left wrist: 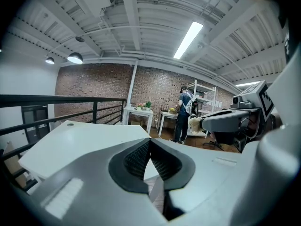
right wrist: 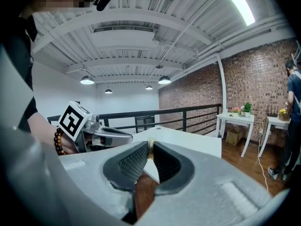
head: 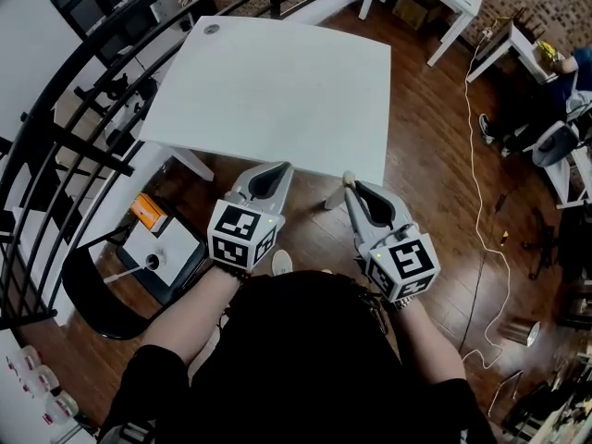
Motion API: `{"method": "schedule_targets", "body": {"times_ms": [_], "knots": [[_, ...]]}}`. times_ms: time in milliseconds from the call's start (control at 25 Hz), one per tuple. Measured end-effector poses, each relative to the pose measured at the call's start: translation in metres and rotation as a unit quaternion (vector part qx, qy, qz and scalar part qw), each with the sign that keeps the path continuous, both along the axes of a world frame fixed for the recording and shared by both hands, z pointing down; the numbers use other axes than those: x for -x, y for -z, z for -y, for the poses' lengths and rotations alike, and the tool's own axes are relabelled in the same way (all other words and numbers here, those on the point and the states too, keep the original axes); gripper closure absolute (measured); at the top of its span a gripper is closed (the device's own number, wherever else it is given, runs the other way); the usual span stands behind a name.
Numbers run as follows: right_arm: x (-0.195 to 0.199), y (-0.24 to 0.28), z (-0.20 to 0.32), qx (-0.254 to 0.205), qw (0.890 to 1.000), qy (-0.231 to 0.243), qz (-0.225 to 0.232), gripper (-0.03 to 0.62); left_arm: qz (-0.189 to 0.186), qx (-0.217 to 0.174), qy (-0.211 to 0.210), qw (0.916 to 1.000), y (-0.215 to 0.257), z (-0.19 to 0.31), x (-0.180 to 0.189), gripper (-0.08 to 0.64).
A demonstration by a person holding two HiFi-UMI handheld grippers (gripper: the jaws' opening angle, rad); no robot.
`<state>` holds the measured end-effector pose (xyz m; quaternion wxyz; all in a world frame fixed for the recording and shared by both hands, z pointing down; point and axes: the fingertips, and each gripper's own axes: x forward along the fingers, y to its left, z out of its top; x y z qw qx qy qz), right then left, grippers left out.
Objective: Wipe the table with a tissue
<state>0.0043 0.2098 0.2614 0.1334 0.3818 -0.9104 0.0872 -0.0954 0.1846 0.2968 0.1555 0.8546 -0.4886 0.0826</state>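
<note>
As the person stands at the near side of the white table (head: 277, 81), both grippers are held side by side in front of the body and point toward the table edge. The right gripper (head: 352, 187) has its 2 jaws pressed on a small cream tissue (head: 348, 178), a crumpled wad that sticks out only a little past the fingertips. In the right gripper view, just a thin pale strip of it shows between the dark ribbed pads (right wrist: 132, 161). This tissue is at the near edge of the table, close to the right corner, and I cannot tell if it touches the table. The left gripper (head: 280, 168) is just beside the right one but apart from it, with its tips over the near edge of the table. Its jaws are closed tip against tip, with nothing between them. On the table top, 1 small round grey cap (head: 212, 29) sits near the far left corner. A black railing (head: 65, 128) runs along the left of the table. The floor (head: 435, 137) is of dark wood, and a white cable (head: 474, 146) lies on it at the right. In the left gripper view a person (left wrist: 183, 114) stands far behind, near a small white table (left wrist: 139, 113) at a brick wall (left wrist: 94, 86).
</note>
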Motion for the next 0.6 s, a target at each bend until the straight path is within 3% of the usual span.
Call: {"method": "schedule_targets", "body": {"times_ms": [600], "knots": [[-0.024,-0.003,0.064,0.013,0.999,0.032,0.018,0.565,0.019,0.020,0.028,0.9992,-0.007,0.051,-0.026,0.551]]}}
